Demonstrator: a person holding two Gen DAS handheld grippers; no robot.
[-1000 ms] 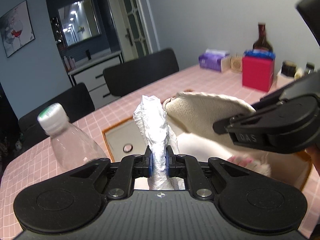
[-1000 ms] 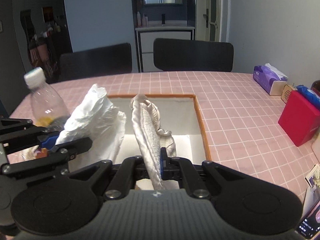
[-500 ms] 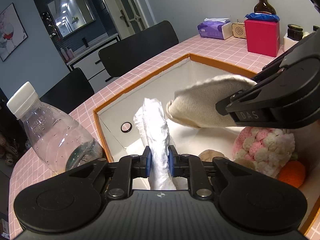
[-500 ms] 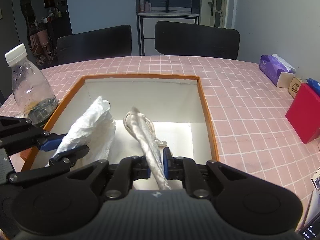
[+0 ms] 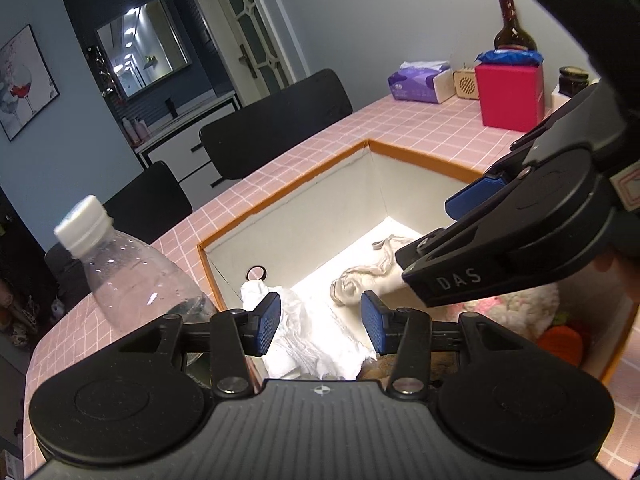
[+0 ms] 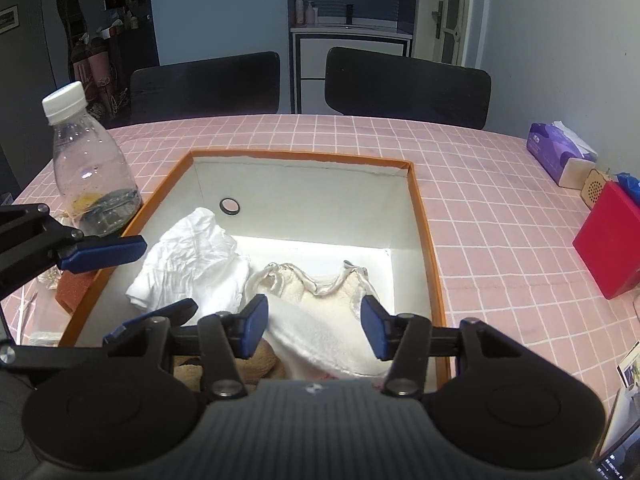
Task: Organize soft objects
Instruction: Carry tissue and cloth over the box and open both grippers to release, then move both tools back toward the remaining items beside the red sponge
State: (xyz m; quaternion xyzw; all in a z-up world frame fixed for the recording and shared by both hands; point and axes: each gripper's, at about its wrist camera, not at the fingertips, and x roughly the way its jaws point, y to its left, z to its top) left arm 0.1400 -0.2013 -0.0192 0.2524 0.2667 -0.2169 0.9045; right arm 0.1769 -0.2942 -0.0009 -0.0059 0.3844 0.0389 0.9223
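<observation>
An orange-rimmed white box (image 6: pixel 420 200) (image 5: pixel 280 196) sits on the pink table. A crumpled white cloth (image 6: pixel 192 260) (image 5: pixel 316 336) lies in its left part. A cream fleece cloth (image 6: pixel 316 300) (image 5: pixel 360 280) lies beside it on the right. My left gripper (image 5: pixel 320 320) is open above the white cloth and also shows in the right wrist view (image 6: pixel 152 280). My right gripper (image 6: pixel 314 322) is open above the cream cloth and also shows in the left wrist view (image 5: pixel 460 232). A pink-white plush (image 5: pixel 524 304), an orange soft toy (image 5: pixel 560 340) and a brown one (image 6: pixel 256 364) lie at the near end.
A clear plastic bottle (image 6: pixel 88 168) (image 5: pixel 132 280) stands just left of the box. A red box (image 6: pixel 608 240), a small wooden speaker (image 6: pixel 596 188) and a purple tissue pack (image 6: pixel 556 152) stand at the right. A brown glass bottle (image 5: pixel 512 24) stands behind them. Two black chairs (image 6: pixel 404 84) are beyond the table.
Both grippers have opened and let go of their cloths. The white cloth and the cream cloth now lie in the box, and both grippers have drawn back above them.
</observation>
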